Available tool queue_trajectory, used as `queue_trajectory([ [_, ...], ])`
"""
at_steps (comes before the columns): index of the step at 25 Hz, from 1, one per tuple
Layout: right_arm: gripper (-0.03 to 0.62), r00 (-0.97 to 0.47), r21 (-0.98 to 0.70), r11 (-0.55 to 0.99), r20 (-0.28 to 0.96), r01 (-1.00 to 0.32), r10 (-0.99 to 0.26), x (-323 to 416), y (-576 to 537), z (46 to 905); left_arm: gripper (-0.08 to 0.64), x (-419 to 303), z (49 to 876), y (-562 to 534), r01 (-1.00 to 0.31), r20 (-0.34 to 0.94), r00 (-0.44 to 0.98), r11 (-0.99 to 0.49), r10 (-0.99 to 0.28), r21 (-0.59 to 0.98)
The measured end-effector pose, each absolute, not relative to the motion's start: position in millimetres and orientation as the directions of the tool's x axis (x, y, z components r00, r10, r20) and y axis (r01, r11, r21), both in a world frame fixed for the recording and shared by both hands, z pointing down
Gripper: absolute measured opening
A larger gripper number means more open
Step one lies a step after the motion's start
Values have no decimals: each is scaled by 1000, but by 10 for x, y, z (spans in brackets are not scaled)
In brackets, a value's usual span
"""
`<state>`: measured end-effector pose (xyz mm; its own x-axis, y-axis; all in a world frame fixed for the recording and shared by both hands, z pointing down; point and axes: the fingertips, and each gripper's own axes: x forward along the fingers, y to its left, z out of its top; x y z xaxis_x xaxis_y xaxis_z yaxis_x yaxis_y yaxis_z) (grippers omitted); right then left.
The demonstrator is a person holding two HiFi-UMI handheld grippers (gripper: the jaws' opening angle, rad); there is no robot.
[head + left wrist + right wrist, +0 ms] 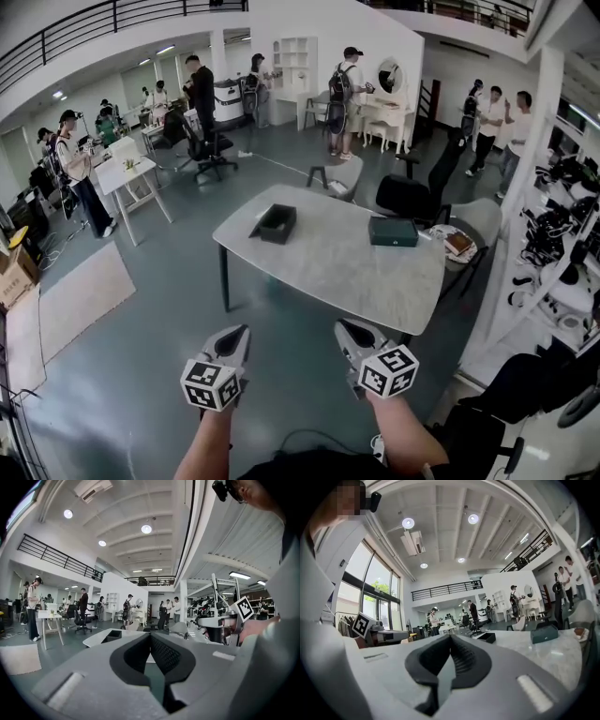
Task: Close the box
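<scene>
Both claws, left gripper [234, 335] and right gripper [349, 333], are pinched shut on nothing, short of the near edge of the table [328, 281]. The open black box [275, 223] sits mouth-up toward the far left corner, its long axis skewed to the edges, well apart from a dark green piece [393, 231], seemingly its lid, by the far right edge. Lowered out of line with that skew, the lid could catch a rim and shove the box.

A pale marble tabletop [347, 267] stands on the grey floor [281, 375], with a black chair [405, 197] and a grey chair [342, 178] at its far side. A beige rug [80, 295] lies to its left, and people [345, 94] stand beyond.
</scene>
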<state>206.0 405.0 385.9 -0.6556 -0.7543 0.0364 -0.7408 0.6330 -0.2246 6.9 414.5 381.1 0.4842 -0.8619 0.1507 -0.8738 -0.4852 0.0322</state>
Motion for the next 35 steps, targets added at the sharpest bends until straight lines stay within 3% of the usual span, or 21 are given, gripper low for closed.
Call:
queue_trajectory([
  [14, 2, -672, -226, 640, 115, -734, -731, 2401, 4006, 4155, 11, 644, 4022, 4089, -861, 136, 508, -505, -851, 55],
  [35, 2, -674, -154, 657, 193, -738, -713, 1372, 2493, 4252, 11, -220, 4203, 2486, -856, 115, 518, -513, -848, 66],
])
